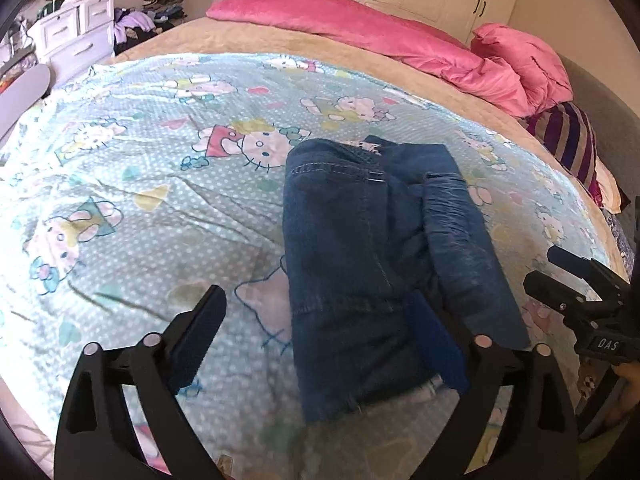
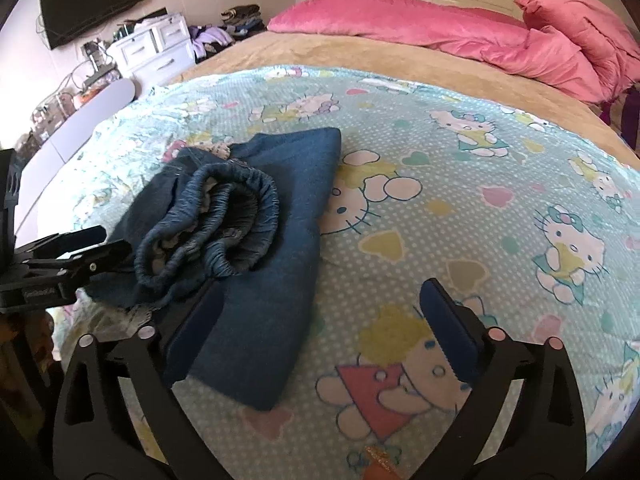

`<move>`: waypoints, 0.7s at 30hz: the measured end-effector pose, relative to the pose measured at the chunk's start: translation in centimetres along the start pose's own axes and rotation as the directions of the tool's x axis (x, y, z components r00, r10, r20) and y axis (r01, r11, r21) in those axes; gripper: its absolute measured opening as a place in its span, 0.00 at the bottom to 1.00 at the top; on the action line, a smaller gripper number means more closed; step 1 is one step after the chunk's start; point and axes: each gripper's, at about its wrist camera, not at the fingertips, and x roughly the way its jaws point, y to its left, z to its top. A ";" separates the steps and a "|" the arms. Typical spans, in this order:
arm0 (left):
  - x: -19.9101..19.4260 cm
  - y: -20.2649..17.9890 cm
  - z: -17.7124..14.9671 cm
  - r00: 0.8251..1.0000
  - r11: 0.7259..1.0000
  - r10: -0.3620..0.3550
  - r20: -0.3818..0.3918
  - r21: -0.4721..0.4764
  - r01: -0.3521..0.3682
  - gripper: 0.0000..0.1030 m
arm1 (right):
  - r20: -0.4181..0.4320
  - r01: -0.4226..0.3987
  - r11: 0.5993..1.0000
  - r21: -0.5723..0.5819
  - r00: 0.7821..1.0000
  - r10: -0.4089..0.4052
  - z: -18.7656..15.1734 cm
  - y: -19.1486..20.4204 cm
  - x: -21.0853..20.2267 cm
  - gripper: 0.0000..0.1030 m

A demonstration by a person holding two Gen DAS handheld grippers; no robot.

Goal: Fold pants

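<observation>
Jeans (image 1: 384,248) lie folded in compact bundle on cartoon sheet (image 1: 160,200), elastic waistband bunched on top. My left gripper (image 1: 320,344) spread wide, empty, at bundle's near end. My right gripper (image 2: 324,320) likewise wide, gripping nothing, beside bundle. Fold looks finished, so nothing needs holding.

The folded pants (image 1: 372,248) lie on the cartoon-printed sheet (image 1: 160,184) of the bed; the left hand-held gripper (image 1: 324,344) hangs above them with jaws wide apart, the right hand-held gripper (image 1: 560,280) just beside

Cartoon-cat sheet (image 1: 140,168), pink pillows (image 1: 520,64), white drawers (image 2: 156,50)
</observation>
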 end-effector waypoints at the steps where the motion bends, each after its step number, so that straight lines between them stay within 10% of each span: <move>1: -0.5 -0.1 -0.2 1.000 1.000 -0.003 0.005 0.002 0.003 0.93 | 0.005 -0.003 1.000 0.002 1.000 0.003 -0.1 0.0 -0.3 0.91; 21: -8.1 -1.6 -4.7 0.998 0.997 -0.002 0.066 0.071 -0.003 0.96 | 0.104 -0.004 0.999 -0.050 0.994 0.010 -3.5 3.0 -8.6 0.91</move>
